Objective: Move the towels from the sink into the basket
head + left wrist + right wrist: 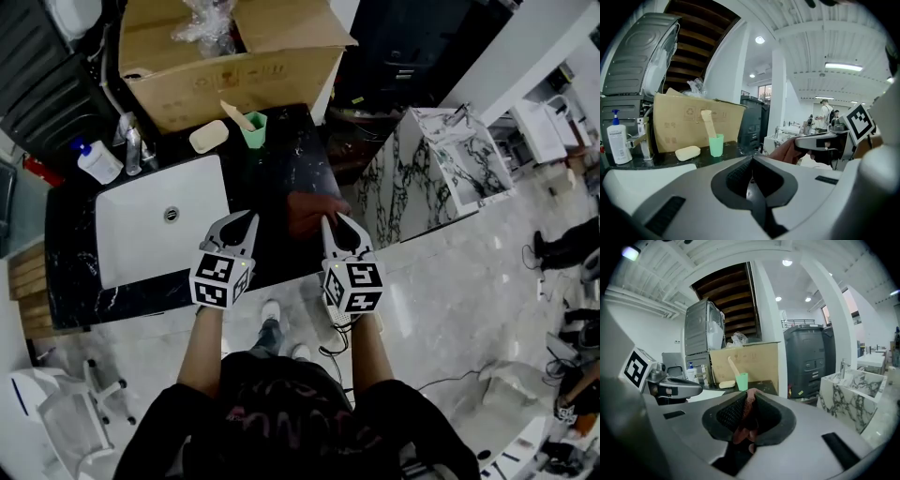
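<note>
A person stands at a black tabletop (292,157) with a hand-held gripper in each hand, both reaching over the edge just right of the white sink (141,234).

The right hand-held gripper (330,225) is clamped narrowly on a reddish-brown towel (307,210). In the right gripper view the cloth is bunched between the ribbed pads and spills down behind them. The towel sits right of the sink, outside the basin and over the dark tabletop. Whether it rests on the surface or hangs clear of it cannot be told.

The left hand-held gripper (246,223) is nearer the sink, its tips over the basin's right edge. The left gripper view shows its jaws closed tip to tip with nothing between them.

Behind the sink a chrome faucet (131,142) stands beside a white pump bottle (97,161). A pale bar of soap (208,136) and a green cup (254,129) with a flat stick in it stand behind the sink's far right corner. An open cardboard box (225,70) rises behind them. Well to the right of the sink, across a gap of pale floor, is a marble-patterned vanity (441,173).
</note>
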Motion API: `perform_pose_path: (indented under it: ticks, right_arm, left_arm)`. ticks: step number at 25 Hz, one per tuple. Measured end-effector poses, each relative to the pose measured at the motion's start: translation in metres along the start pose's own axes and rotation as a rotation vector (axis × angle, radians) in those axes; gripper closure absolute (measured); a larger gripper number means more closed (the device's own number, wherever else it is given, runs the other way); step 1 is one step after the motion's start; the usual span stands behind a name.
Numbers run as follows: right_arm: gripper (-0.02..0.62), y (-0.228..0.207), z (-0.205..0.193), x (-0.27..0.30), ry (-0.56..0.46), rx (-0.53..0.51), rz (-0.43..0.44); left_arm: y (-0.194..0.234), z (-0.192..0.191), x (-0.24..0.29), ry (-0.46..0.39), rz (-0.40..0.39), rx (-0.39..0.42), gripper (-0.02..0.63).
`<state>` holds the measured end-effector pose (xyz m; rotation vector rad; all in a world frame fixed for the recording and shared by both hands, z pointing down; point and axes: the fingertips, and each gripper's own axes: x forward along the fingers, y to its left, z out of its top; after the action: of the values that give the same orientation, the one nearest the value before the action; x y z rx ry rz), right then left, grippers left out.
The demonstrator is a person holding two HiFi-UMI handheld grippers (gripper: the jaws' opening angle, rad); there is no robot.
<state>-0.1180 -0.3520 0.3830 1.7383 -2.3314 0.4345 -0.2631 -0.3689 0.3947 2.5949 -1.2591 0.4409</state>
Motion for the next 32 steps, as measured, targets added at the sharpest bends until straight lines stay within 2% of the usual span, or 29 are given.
perform_pose_path:
  ticks: [8,16,25,32]
  right_arm:
    - [0.532,-0.058,0.02,-0.071,-0.073,0.043,-0.19]
    - [0.532,-0.123,0.014,-0.17,-0.138,0.108,-0.432]
    - [0.532,-0.188,-0.03,-0.346,-0.185,0.176,-0.764]
    - [0.532,-0.202,-0.073,-0.478,-0.211,0.235,-0.961]
  left_arm:
    - [-0.065,0.035,0.022,-0.04,-0.159,0.066,0.589]
    - [-0.151,0.061,0.046,-0.072,-0.346,0.151,0.589]
    - [-0.315,0.069,0.051,-0.087,-0.626,0.258,0.589]
    - [-0.43,0.056,0.02,-0.081,-0.788,0.32,0.589]
